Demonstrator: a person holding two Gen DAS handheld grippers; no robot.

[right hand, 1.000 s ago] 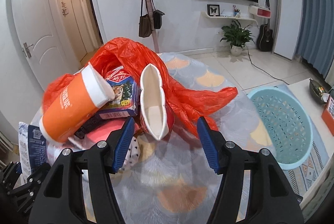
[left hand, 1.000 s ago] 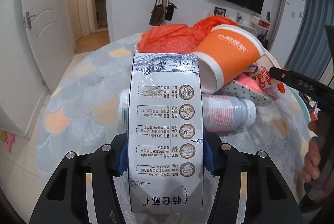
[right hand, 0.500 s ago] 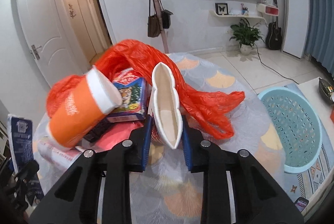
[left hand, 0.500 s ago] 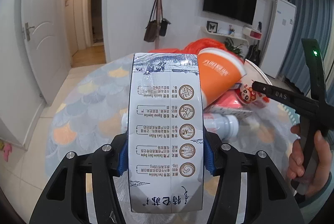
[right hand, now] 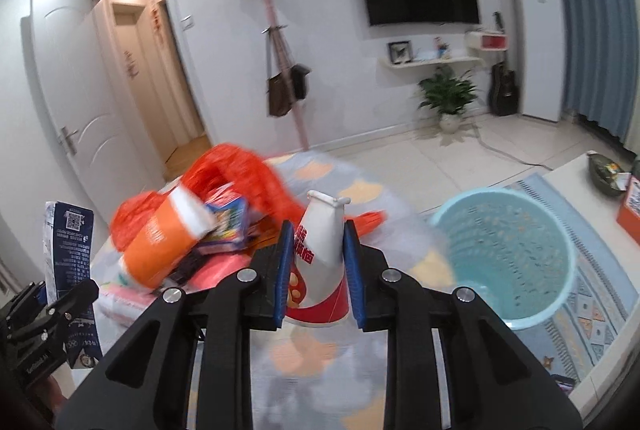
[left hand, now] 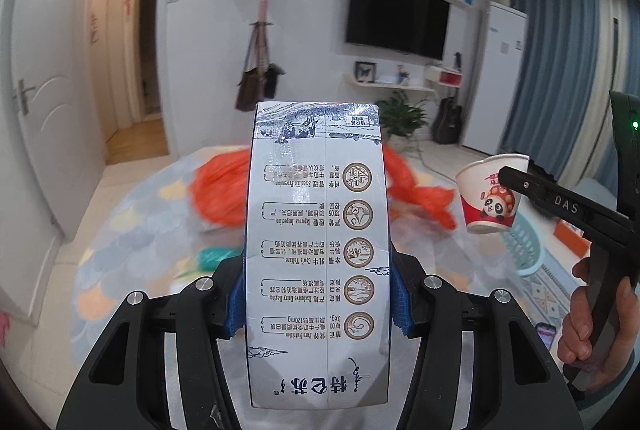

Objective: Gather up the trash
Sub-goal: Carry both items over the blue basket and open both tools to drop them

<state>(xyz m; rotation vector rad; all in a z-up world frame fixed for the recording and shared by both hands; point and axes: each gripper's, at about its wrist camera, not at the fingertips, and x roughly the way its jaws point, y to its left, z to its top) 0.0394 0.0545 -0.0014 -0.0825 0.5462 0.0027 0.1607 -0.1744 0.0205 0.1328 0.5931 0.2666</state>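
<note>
1. Left gripper (left hand: 318,294) clamped on the milk carton (left hand: 318,250), blue pads pressing both narrow sides low down, most of the carton sticking out ahead. Top-heavy hold; could pivot or slide out on a quick swing.

2. Right gripper (right hand: 318,270) pinching the paper cup (right hand: 320,262), walls squashed flat between the pads, rim creased to a spout, cup clear of the desk (right hand: 320,362). Thin crushed paper, tapered sides; could squirt out toward the narrow end or tear if squeezed harder.

3. Laundry-style blue basket (right hand: 508,254) on the floor to the right, well apart from the desk edge, mouth open. Looks like the drop point. Release too early and the cup lands on the rug or floor beside it; a light cup may also bounce off the rim.

4. Both loads up at once, close together in the left wrist view: cup (left hand: 490,197) just off the carton's right. Risk of the two grippers or their loads knocking while crossing toward one basket.

5. Pile on the desk: orange plastic bag (right hand: 240,169), orange cup (right hand: 160,242), small printed box (right hand: 228,218), more beneath, blurred. Loose bag trailing near the cup; could snag and drag the heap off the edge.

6. Any liquid inside carton or cup: cannot tell. If present, tilting would spill it.
</note>
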